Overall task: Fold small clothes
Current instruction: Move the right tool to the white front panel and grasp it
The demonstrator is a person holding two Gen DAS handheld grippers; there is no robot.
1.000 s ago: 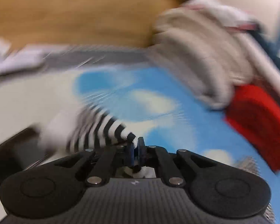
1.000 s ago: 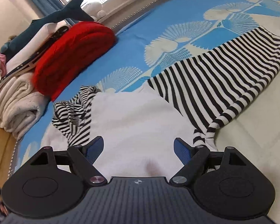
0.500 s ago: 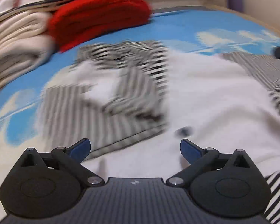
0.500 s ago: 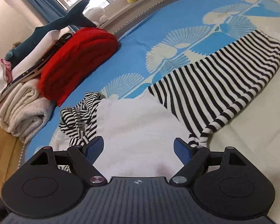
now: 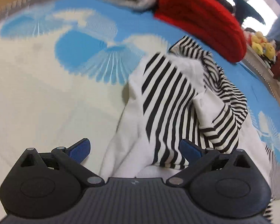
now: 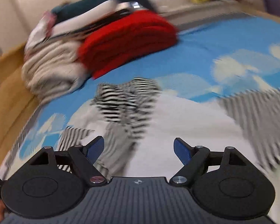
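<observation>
My left gripper (image 5: pixel 134 152) stands spread wide with nothing between its pads; its jaws have just been opening. Under it lies the striped sleeve (image 5: pixel 166 100), folded in over the white body of the small top (image 5: pixel 130 130). My right gripper (image 6: pixel 139 148) is also parted and empty, hovering over the same top (image 6: pixel 186 119), whose crumpled striped collar (image 6: pixel 128 100) bunches just ahead of its fingers. The garment rests on the blue and cream bedspread (image 5: pixel 37 85), with a folded red knit (image 5: pixel 201 16) and a pile of pale blankets (image 6: pixel 50 72) stacked well beyond it. I judge one sleeve fold is done and the other sleeve (image 6: pixel 255 112) remains spread out to the side. Next I would need a clean pinch on that sleeve's cuff, then carry it across the body without dragging the first fold loose.
</observation>
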